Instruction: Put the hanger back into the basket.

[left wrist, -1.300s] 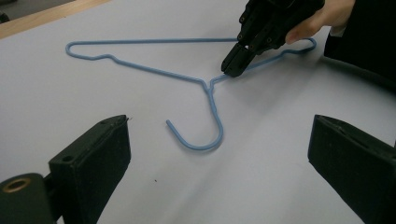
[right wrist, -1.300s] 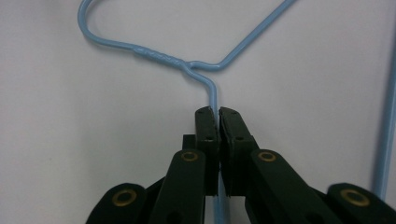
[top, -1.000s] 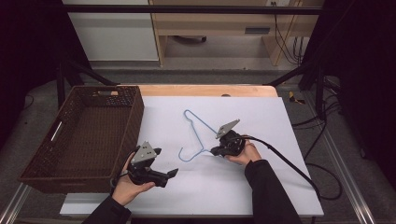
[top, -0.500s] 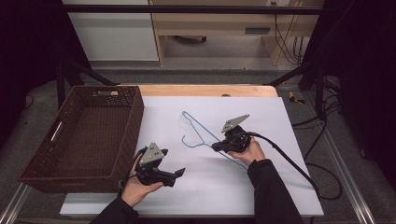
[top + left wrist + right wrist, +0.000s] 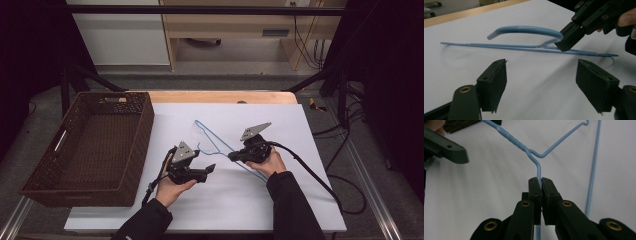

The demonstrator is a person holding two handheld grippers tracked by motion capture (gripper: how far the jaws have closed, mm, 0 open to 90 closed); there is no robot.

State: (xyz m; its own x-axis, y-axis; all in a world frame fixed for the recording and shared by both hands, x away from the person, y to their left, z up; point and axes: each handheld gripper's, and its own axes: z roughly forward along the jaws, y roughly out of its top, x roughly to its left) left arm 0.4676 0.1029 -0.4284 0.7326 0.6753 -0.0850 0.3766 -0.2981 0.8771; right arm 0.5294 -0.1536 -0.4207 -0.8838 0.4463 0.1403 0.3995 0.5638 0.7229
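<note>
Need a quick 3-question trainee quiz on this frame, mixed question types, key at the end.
1. True or false: the right gripper is clamped on the blue wire hanger.
2. Which describes the left gripper? A) shut on the hanger's hook B) jaws apart with nothing between the pads C) resting inside the basket
3. Where does the brown wicker basket sit relative to the white sheet in the high view?

Key
1. True: its pads pinch the wire just below the twisted neck.
2. B; its jaws have just been closing, with the hanger lying ahead of them.
3. At the sheet's left edge.
</note>
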